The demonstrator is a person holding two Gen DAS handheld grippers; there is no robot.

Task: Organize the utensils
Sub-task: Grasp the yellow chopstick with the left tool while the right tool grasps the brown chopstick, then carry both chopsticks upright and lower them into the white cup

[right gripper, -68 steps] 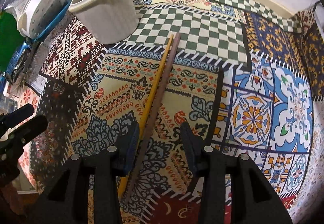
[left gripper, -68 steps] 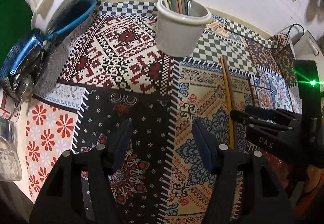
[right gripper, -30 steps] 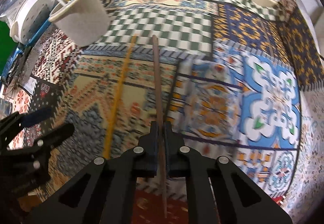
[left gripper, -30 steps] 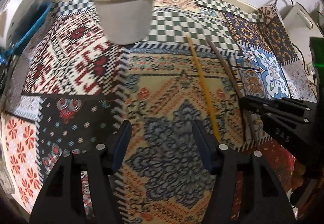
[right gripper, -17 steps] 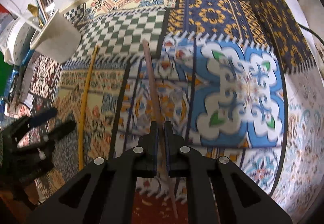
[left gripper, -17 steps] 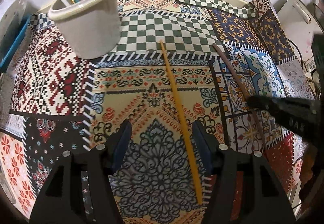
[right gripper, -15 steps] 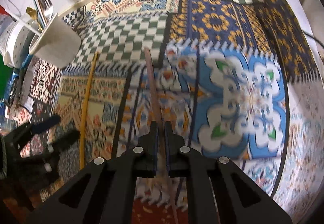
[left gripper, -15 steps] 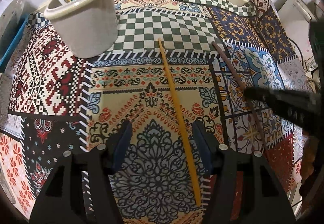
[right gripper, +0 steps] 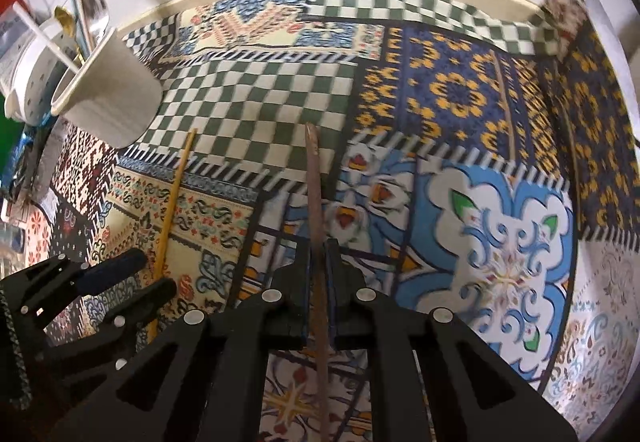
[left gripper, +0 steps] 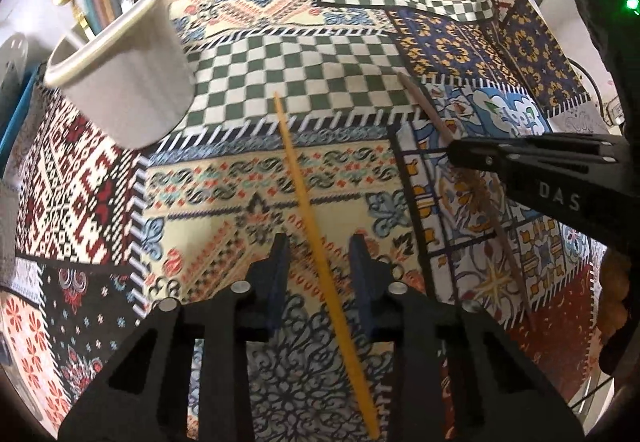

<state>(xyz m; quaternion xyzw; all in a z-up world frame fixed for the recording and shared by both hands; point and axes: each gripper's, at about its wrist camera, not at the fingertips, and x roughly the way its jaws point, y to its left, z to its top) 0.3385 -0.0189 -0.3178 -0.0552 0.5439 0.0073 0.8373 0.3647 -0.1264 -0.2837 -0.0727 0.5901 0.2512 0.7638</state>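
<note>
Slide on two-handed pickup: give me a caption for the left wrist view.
Left gripper jaws closing around the yellow chopstick on the patterned cloth; right gripper holds the brown chopstick.

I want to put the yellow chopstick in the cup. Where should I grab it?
Pinch the yellow chopstick across its thin shaft, near the middle, coming from above. It lies flat on the patterned cloth, and the left hand-held gripper already straddles that part.
</note>
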